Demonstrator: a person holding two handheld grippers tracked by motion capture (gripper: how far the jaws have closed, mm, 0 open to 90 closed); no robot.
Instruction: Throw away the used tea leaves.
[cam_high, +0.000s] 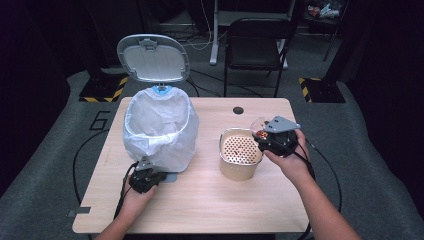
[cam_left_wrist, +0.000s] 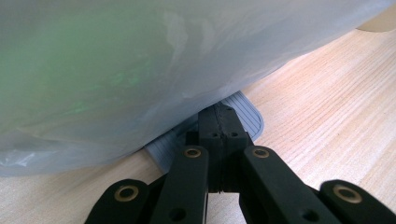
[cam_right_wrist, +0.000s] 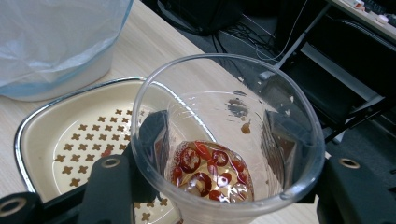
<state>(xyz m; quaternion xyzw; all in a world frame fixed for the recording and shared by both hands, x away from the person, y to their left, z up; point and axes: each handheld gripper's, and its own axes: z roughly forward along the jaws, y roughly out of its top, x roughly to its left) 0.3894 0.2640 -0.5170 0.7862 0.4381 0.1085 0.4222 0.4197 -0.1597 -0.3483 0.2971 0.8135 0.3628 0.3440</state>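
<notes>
On a wooden table (cam_high: 210, 195): a white bin (cam_high: 159, 131) lined with a thin plastic bag (cam_left_wrist: 116, 65), lid (cam_high: 153, 57) standing up and open behind it

Just in front of the bin, low at its foot: the left gripper (cam_high: 145, 179), held in the left hand (cam_high: 134, 196). Jaws pressed tight together with no gap, tips resting on the grey ribbed pedal (cam_left_wrist: 246, 114) poking out from under the bin. Nothing held between them. Bag bulging out right over the tips

Well to the right of the bin: a cream strainer pot (cam_high: 240, 160) with a shiny rim and little cross-shaped holes in its floor. Sitting flat on the table, apart from the bin

At the far right edge of the pot, away from the bin: the right gripper (cam_high: 276, 137) in the right hand (cam_high: 292, 160). Jaws spread fairly wide, one on each side of a clear plastic cup (cam_right_wrist: 229, 140), squeezing its walls. Cup tipped toward the pot, its mouth over the pot's rim. Inside the cup, down at the bottom: red chilli rings (cam_right_wrist: 208, 170) in a little liquid
</notes>
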